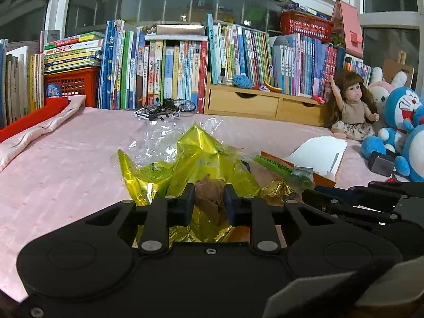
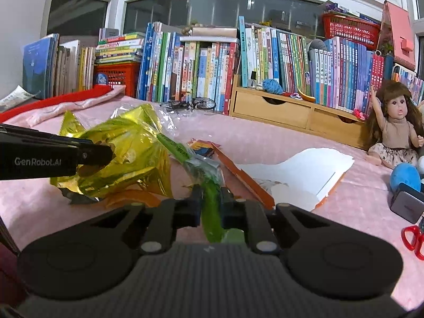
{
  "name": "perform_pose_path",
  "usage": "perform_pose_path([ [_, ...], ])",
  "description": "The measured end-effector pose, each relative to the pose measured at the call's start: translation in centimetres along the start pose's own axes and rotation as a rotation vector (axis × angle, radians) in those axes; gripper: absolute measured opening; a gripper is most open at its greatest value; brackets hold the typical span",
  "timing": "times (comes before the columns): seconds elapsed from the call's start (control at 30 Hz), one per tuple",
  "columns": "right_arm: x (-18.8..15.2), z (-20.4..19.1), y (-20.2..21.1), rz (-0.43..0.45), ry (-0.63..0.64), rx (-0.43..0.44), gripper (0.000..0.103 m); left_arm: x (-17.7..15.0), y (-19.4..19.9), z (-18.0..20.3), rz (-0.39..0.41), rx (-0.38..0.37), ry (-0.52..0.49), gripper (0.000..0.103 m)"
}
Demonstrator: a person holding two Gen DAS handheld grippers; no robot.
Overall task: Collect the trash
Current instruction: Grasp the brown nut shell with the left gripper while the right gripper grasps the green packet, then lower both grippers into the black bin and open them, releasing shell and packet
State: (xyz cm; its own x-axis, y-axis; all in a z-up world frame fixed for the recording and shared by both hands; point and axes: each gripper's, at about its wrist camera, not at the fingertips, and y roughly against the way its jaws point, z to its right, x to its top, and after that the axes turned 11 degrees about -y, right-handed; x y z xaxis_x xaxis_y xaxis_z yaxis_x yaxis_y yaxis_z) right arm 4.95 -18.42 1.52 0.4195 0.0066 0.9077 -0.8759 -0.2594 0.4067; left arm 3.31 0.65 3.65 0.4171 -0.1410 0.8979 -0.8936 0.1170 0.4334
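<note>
A crumpled yellow foil wrapper (image 1: 190,156) lies on the pink cloth, and my left gripper (image 1: 209,198) is shut on it, with a brown scrap (image 1: 210,193) between the fingers. In the right wrist view the left gripper (image 2: 106,156) pinches the yellow foil wrapper (image 2: 124,148) from the left. My right gripper (image 2: 210,201) is shut on a long green plastic wrapper (image 2: 209,193) that runs up toward the foil. The green wrapper (image 1: 275,167) shows to the right of the foil in the left view, with the right gripper's black fingers (image 1: 318,198) at its end.
A torn orange-and-white paper box (image 2: 304,177) and clear plastic film (image 1: 159,137) lie on the pink cloth (image 1: 66,164). Right side: a doll (image 2: 394,132), blue plush toys (image 1: 402,122), a grey box (image 2: 405,206), red scissors (image 2: 413,238). Books and wooden drawers (image 2: 278,111) line the back.
</note>
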Motion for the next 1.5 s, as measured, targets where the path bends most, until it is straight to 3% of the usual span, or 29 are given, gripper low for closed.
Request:
perform_pose_path([
  [0.33, -0.3, -0.2, 4.5, 0.027, -0.028, 0.034, 0.017, -0.4, 5.1, -0.2, 0.045, -0.017, 0.056, 0.022],
  [0.63, -3.0, -1.1, 10.4, -0.044, -0.04, 0.105, 0.016, -3.8, 10.2, -0.8, 0.001, -0.045, 0.11, 0.022],
  [0.93, -7.3, -2.4, 13.0, -0.221, -0.09, 0.196, 0.017, -8.1, 13.4, -0.7, -0.151, -0.114, 0.072, 0.022],
  [1.2, -12.6, -3.3, 10.4, -0.45, -0.189, 0.172, 0.017, -13.5, 10.6, -0.9, -0.419, -0.169, 0.137, 0.022],
  [1.43, -16.5, -3.3, 7.2, -0.582, -0.256, 0.154, 0.017, -16.4, 8.0, -0.5, -0.526, -0.131, 0.09, 0.022],
  [1.5, -17.9, -3.1, 5.6, -0.632, -0.305, 0.124, 0.017, -17.3, 6.6, -0.3, -0.589, -0.121, 0.075, 0.022],
])
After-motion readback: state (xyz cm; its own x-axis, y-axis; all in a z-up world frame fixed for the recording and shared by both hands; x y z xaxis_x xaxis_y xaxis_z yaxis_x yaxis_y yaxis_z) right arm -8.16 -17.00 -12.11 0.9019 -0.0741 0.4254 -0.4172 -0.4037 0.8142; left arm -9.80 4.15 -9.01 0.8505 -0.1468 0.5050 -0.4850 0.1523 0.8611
